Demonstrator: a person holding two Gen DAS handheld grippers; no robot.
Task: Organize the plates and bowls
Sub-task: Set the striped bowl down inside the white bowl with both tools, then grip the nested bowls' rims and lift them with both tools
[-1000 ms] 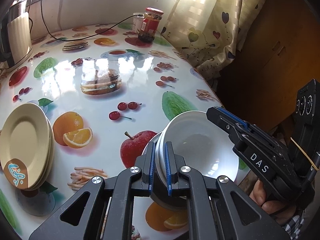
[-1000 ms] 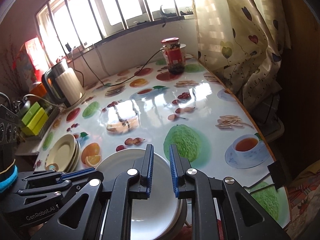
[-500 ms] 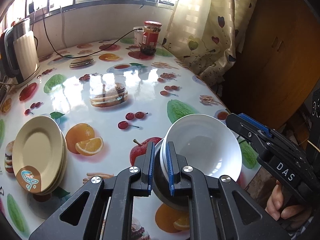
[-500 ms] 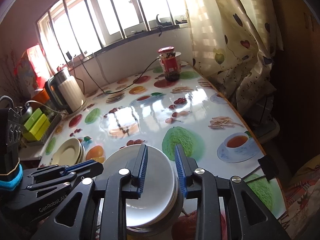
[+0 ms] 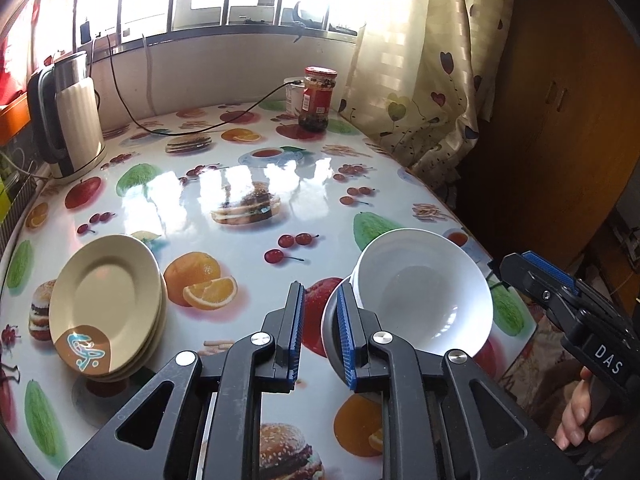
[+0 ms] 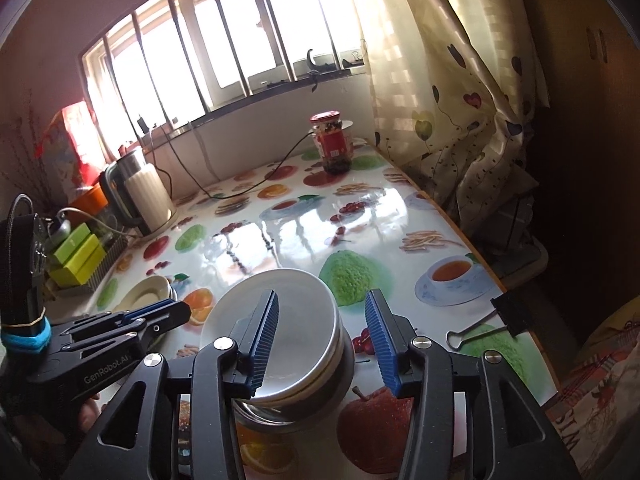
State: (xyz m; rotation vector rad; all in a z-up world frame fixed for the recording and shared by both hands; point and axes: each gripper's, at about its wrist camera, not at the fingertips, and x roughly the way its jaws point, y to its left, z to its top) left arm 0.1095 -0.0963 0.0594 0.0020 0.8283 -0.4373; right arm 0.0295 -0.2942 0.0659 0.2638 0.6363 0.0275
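kettle (image 5: 68, 120): stood at the far left of the table (image 5: 256, 248), by the wall under the window; steel top, cream body, black handle.
green boxes (image 6: 78, 254): sat left of the kettle in the right wrist view, in a ribbed holder at the table's edge.
plates (image 5: 106, 304): a stack of cream plates lay on the left part of the table, beside a printed orange; the top one had a brown patch with a blue mark on its near rim.
left gripper (image 5: 319, 328): jaws were slightly apart with nothing pinched between them; the right blue pad lay just beside the outer wall of the bowls, contact could not be told.
bowls (image 5: 424, 296): a nested stack on the table's near right part, a white bowl on top tilted toward the left wrist camera, a grey steel-looking bowl at the bottom.
right gripper (image 6: 322, 340): jaws were spread wide, one on either side of the stack, neither pad clearly touching it; seen from the left wrist camera it sat right of the bowls, held by a hand (image 5: 580, 416).
jar (image 5: 318, 98): red-lidded, stood upright at the far edge, a black cable (image 5: 224, 118) running to it.
binder clip (image 6: 508, 314): gripped the table's right edge.
curtain (image 6: 448, 92): heart-patterned, hung at the right.
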